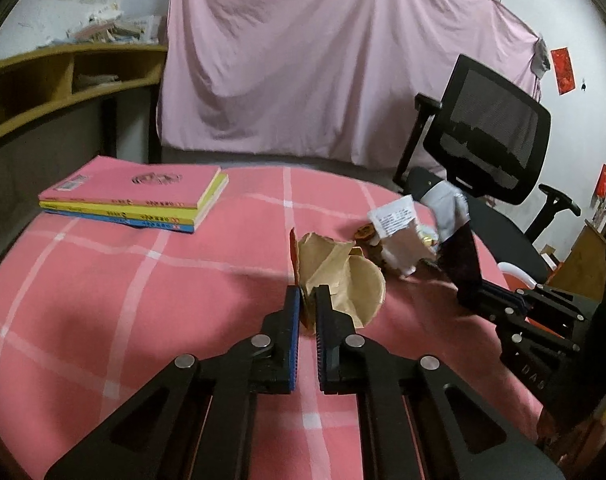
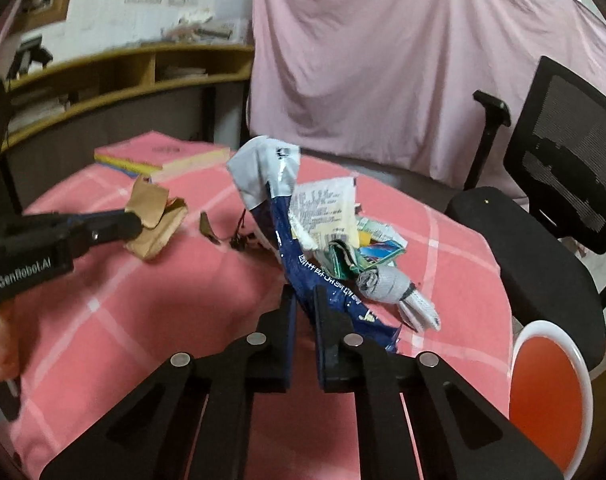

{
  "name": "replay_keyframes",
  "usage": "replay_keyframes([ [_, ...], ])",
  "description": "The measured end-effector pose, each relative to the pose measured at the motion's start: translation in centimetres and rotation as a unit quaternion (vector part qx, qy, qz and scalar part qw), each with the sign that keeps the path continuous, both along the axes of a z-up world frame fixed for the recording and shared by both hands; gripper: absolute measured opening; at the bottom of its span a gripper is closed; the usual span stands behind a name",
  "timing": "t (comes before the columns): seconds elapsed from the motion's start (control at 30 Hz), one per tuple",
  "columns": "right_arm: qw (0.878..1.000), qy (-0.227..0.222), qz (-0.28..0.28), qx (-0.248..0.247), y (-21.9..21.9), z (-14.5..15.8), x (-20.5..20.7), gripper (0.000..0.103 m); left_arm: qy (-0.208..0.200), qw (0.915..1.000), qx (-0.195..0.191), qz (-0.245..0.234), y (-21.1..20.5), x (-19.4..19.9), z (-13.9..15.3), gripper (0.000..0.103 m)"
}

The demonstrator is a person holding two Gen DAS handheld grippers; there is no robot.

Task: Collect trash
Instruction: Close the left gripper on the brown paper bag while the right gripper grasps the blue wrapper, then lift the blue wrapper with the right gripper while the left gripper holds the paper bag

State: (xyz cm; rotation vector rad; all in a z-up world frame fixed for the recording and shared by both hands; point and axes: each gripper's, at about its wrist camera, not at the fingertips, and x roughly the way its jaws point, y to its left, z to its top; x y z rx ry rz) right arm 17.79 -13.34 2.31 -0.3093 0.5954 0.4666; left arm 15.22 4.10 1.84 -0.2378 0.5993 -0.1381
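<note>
Pink checked tablecloth (image 1: 103, 300) under everything, 3 stacked books (image 1: 143, 196) at its far left. Left gripper (image 1: 307, 304) clamped on crumpled brown paper (image 1: 343, 276) mid-table; right gripper (image 2: 305, 304) pinching blue-and-white wrapper (image 2: 287, 236), raised beside small litter pile (image 2: 359, 244).

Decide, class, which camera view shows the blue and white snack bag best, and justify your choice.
The right wrist view: the blue and white snack bag fills the centre, its print visible, pinched in the right gripper. The left wrist view shows it only side-on at the right edge, dark and blurred.
</note>
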Motion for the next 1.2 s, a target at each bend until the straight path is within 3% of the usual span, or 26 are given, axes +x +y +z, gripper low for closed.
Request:
replay_keyframes([
  [0.17,0.998,-0.009,-0.013,0.063,-1.7,0.9,-1.8,0.006,-0.035,0.9994,-0.006,0.001,-0.7,-2.0,1.3,0.005],
  [0.43,0.981,-0.104,-0.035,0.157,-5.1,3.1,-5.5,0.006,-0.105,0.9939,0.019,-0.028,-4.7,-3.5,4.6,0.005],
  [0.57,0.974,-0.142,-0.054,0.169,-7.0,4.2,-6.0,0.005,-0.115,0.9917,0.025,-0.052,-7.4,-2.7,5.6,0.005],
  [0.73,0.976,-0.105,-0.063,0.181,-9.4,3.9,-4.9,0.006,-0.099,0.9932,0.021,-0.057,-9.0,-1.2,5.5,0.005],
  [0.97,0.987,-0.037,-0.047,0.151,-8.8,1.9,-3.6,0.009,-0.034,0.9987,0.038,-0.009,-7.0,-0.6,3.0,0.005],
  [1.03,0.989,-0.019,-0.033,0.141,-8.1,1.4,-3.4,0.019,-0.018,0.9990,0.041,0.004,-6.2,-0.5,2.3,0.005],
  [1.07,0.990,-0.011,-0.027,0.137,-7.5,1.2,-3.2,0.035,-0.010,0.9990,0.041,0.012,-5.8,-0.3,2.0,0.005],
  [1.1,0.991,-0.008,-0.023,0.135,-7.3,1.1,-3.1,0.045,-0.005,0.9991,0.040,0.016,-5.4,-0.3,1.7,0.005],
  [1.2,0.993,0.012,-0.007,0.121,-5.9,0.9,-2.1,0.053,0.008,0.9988,0.034,0.033,-4.2,-0.5,0.8,0.005],
])
